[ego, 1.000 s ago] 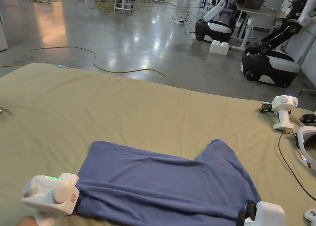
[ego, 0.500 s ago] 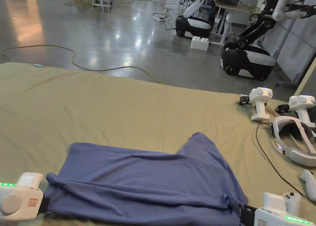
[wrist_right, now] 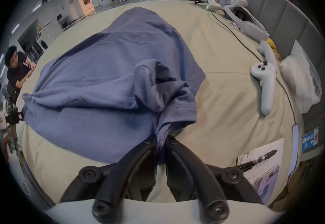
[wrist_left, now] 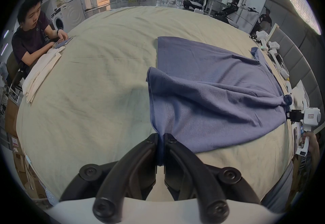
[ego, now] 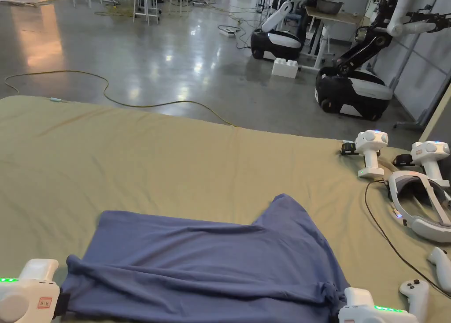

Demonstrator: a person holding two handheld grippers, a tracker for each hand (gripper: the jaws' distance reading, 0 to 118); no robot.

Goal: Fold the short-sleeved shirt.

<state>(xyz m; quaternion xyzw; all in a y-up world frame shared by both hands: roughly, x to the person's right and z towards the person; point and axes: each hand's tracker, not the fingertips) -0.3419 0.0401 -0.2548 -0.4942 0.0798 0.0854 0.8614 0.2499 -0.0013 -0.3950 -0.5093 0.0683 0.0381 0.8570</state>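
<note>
You pinch the shirt (ego: 207, 266) at both near corners, left gripper (wrist_left: 161, 137) and right gripper (wrist_right: 161, 139) clamped tight, holding the edge taut for folding.

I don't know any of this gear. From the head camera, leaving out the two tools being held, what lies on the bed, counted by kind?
blue shirt: 1
spare white handheld units: 2
headset: 1
hand controllers: 2
black cable: 1
Total: 7
</note>
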